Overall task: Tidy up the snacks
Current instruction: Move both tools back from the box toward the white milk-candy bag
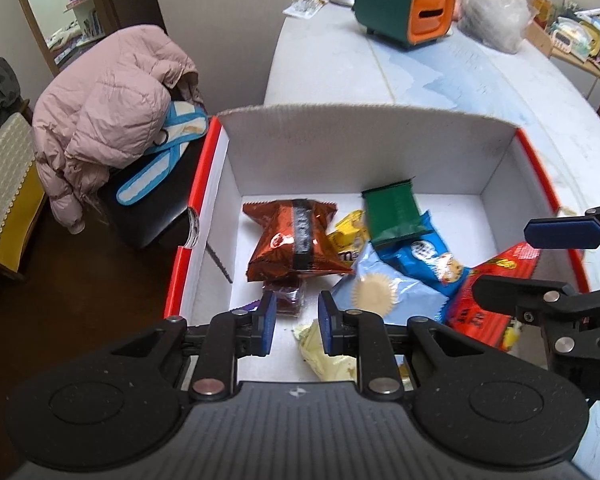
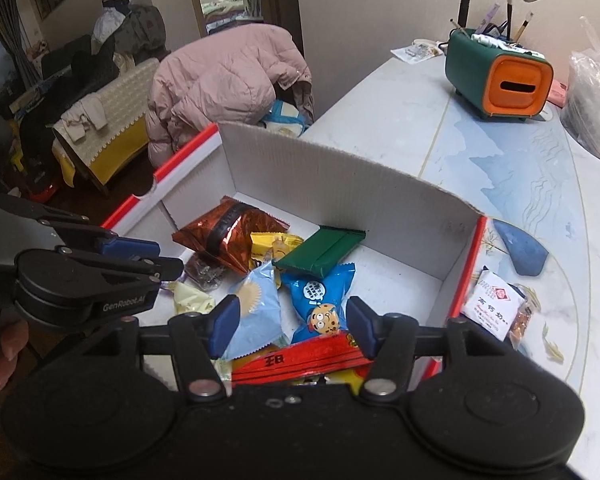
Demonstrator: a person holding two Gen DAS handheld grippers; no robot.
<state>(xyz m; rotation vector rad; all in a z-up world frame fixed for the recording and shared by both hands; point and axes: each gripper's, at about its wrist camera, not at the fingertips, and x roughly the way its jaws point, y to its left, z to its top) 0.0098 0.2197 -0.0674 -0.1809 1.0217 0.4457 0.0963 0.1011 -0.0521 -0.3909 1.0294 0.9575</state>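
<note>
- Left gripper [image 1: 296,320]: your jaws stand close together with a narrow gap, nothing between the pads; it hangs over the near-left part of the box.
- Right gripper [image 2: 290,326]: your jaws are parted, empty, above the red packet [image 2: 300,362] and the blue cookie packet [image 2: 320,304]; no pad presses on either.
- Box [image 2: 340,184]: white card with red rim, on the table [image 2: 480,140]; it holds the brown foil bag [image 1: 296,240], green packet [image 1: 394,212], pale blue packet [image 1: 388,288], yellow packets and a dark wrapped piece.
- White sachet [image 2: 492,304]: outside the box, just beside its right wall, likely not yet sorted.
- Risk: the snacks overlap loosely; closing on one could drag its neighbour or snag only a crimped edge, so it slips.
- Risk: your two grippers hang near each other; reaching across could knock them together or tip the box wall.
</note>
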